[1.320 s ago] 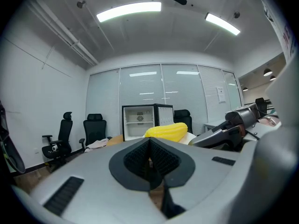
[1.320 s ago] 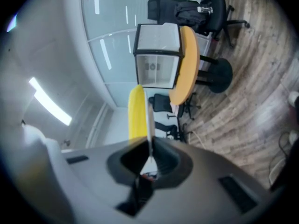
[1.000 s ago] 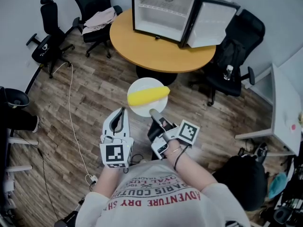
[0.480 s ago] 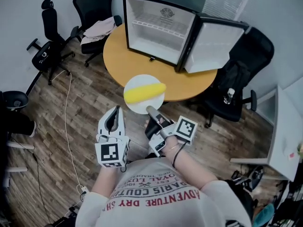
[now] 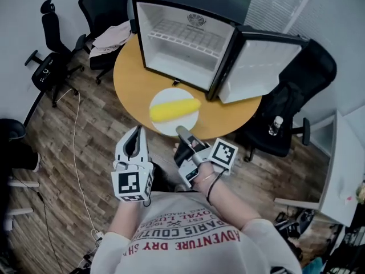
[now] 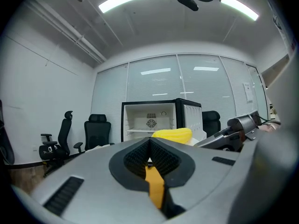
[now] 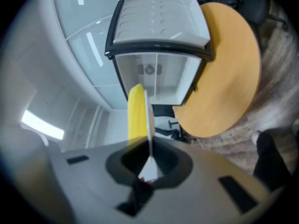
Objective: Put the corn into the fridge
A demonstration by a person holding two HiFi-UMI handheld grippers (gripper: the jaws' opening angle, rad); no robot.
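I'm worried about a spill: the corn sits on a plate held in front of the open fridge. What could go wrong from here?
1. The corn lies loose on the plate, which the right gripper holds only at one rim; a tilt could roll it off.
2. The left gripper, shut and empty, gives no support, so the plate might sag or slip.
3. The plate could clip the fridge frame on entry.

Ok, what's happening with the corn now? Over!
Right hand-held gripper shut on plate rim, corn lying on plate. Left hand-held gripper shut, empty. Fridge on table, door open, nothing blocking.
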